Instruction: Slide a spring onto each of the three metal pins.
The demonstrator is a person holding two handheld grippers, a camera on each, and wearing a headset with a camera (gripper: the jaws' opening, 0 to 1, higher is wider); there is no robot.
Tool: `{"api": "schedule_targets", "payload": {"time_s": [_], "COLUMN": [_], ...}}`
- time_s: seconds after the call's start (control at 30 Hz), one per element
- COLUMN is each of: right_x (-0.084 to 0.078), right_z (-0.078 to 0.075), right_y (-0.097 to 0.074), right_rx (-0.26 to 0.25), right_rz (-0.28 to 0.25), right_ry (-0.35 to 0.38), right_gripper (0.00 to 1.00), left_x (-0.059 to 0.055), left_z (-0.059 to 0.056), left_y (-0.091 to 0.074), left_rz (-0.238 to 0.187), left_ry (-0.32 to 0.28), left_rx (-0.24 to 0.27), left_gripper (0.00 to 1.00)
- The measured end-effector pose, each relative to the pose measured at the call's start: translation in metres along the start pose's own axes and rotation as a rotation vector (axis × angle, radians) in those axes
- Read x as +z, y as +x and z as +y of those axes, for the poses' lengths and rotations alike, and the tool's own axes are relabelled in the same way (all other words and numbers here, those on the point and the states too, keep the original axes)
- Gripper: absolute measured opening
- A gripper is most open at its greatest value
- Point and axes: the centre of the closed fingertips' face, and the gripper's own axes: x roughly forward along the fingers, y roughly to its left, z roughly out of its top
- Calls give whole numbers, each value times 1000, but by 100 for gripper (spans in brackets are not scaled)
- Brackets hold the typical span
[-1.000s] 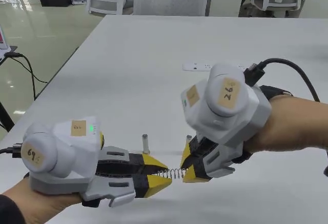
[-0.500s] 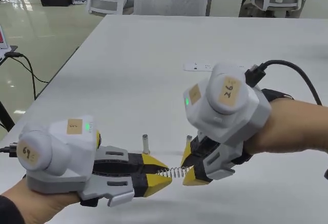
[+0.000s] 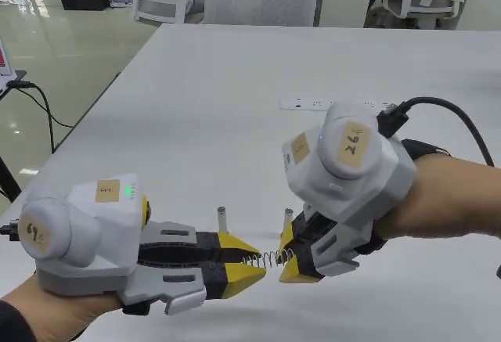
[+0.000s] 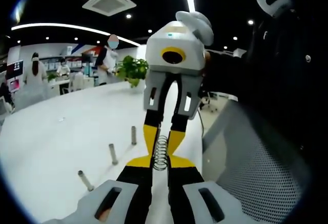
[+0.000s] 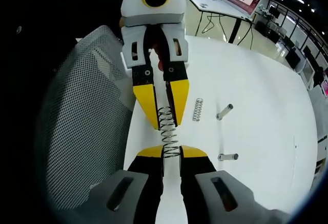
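The left gripper (image 3: 252, 264) carries a handwritten sticker (image 3: 35, 235) reading 69, the right gripper (image 3: 286, 259) a label (image 3: 351, 140) reading 26.

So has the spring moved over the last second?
No: the spring stays held between left gripper and right gripper, just in front of the right-hand pin.
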Motion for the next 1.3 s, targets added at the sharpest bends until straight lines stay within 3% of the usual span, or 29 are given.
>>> {"api": "schedule_targets", "payload": {"time_s": [0.2, 0.5, 1.0, 1.2, 1.3], "right_x": [16, 29, 42, 41, 38], "right_z": [1, 6, 9, 8, 4], "right_y": [-14, -15, -15, -14, -13], "right_rx": [-8, 6, 16, 15, 0], "right_rz": [-60, -76, -63, -55, -35], "right_ry": [5, -6, -36, -40, -46], "right_gripper": [8, 8, 8, 8, 8], "left_x": [-3, -8, -10, -11, -14], "left_z": [0, -2, -2, 0, 0], "left_y": [1, 2, 5, 5, 5], "left_rz": [14, 37, 41, 45, 55], "left_ry": [1, 17, 14, 11, 6], "left_rx": [2, -3, -8, -2, -2], "left_gripper": [3, 3, 3, 4, 9]}}
